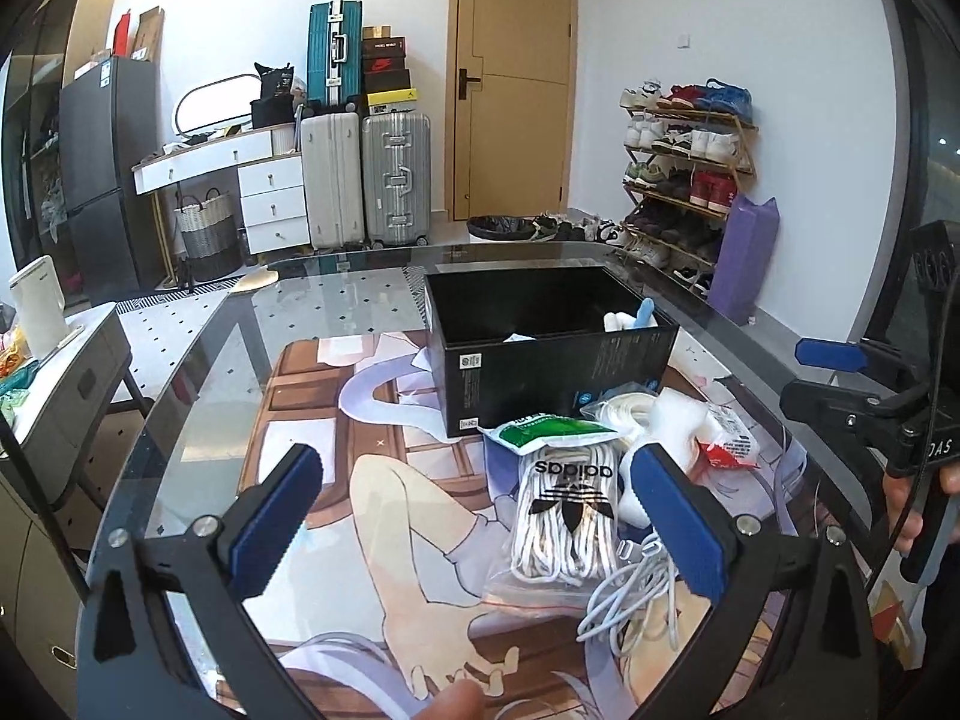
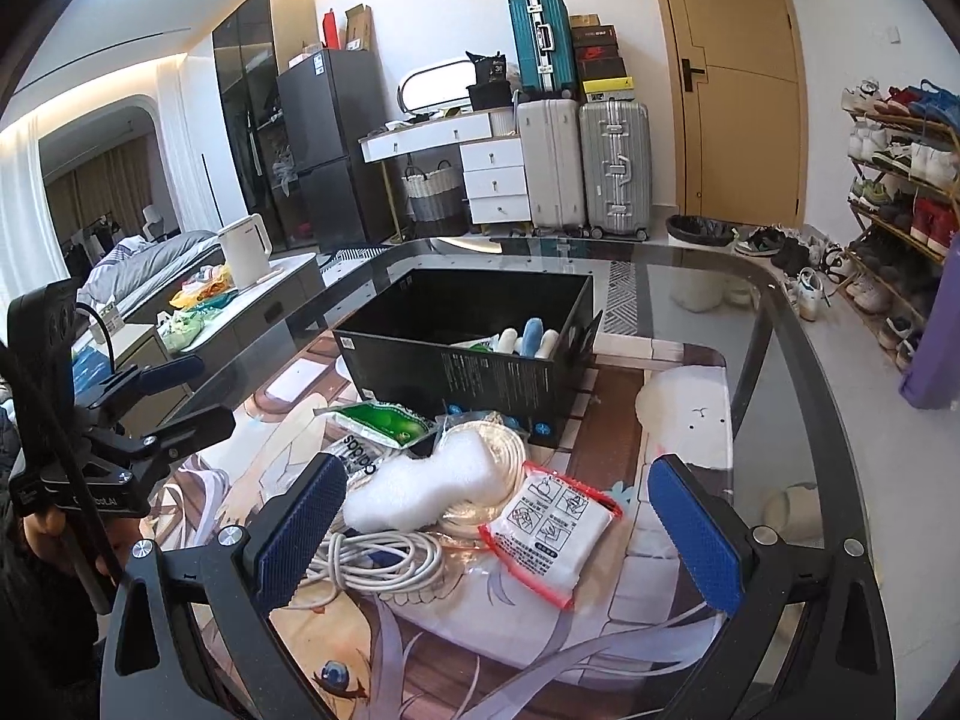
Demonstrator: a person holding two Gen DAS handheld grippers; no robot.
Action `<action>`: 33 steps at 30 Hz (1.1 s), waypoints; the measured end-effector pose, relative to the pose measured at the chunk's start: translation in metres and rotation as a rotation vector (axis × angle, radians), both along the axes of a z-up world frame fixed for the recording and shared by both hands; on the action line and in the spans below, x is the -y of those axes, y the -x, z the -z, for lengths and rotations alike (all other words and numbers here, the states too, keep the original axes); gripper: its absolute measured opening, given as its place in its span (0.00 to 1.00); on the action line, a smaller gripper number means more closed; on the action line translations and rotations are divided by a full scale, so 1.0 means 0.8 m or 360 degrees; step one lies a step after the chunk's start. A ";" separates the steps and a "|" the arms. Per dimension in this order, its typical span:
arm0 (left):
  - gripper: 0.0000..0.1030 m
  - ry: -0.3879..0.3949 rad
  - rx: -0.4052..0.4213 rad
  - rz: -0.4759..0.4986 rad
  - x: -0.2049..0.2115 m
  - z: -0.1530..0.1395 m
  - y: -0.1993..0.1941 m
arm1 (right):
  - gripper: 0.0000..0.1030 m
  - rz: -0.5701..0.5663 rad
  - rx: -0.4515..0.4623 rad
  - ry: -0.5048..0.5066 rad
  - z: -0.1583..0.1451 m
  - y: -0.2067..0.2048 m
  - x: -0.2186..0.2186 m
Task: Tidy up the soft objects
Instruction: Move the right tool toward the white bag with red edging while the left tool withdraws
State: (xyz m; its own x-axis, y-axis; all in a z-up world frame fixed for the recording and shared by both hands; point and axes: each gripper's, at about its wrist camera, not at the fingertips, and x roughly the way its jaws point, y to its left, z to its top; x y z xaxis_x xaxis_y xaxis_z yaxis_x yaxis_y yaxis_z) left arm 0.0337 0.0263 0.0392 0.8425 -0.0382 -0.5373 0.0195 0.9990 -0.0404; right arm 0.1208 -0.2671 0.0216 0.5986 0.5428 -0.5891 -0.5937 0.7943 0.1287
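Tongs L (image 1: pixel 480 522) & R (image 2: pixel 501 534) agape over pile.

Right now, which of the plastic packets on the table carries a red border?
The white packet printed with instruction diagrams, nearest the right gripper. The green packet and adidas lace bag lack red edging.

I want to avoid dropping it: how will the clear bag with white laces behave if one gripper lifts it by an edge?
The bag of laces will probably sag, since the thin film holds a loose bundle. The glossy plastic looks slippery, so the left gripper, jaws open, may grip better across the bundle. It seems light, but the white cable lies against it and might drag along.
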 end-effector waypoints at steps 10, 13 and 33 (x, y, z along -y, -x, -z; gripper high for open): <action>1.00 -0.0084 -0.0041 -0.0002 0.011 0.010 -0.001 | 0.99 -0.0002 -0.0074 0.0035 0.015 -0.010 0.000; 1.00 -0.0057 -0.0081 0.0011 0.009 0.012 -0.004 | 0.99 0.0013 -0.0099 0.0048 0.021 -0.015 0.002; 1.00 -0.0035 -0.0106 0.0157 0.022 0.016 0.001 | 0.99 0.0178 -0.0282 0.0224 0.071 -0.044 -0.004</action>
State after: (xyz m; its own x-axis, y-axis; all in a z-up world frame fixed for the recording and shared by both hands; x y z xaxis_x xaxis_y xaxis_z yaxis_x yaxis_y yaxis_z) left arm 0.0328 0.0084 0.0263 0.7976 -0.1071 -0.5937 0.1159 0.9930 -0.0233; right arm 0.1561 -0.2635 -0.0349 0.5309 0.3839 -0.7555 -0.4789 0.8714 0.1063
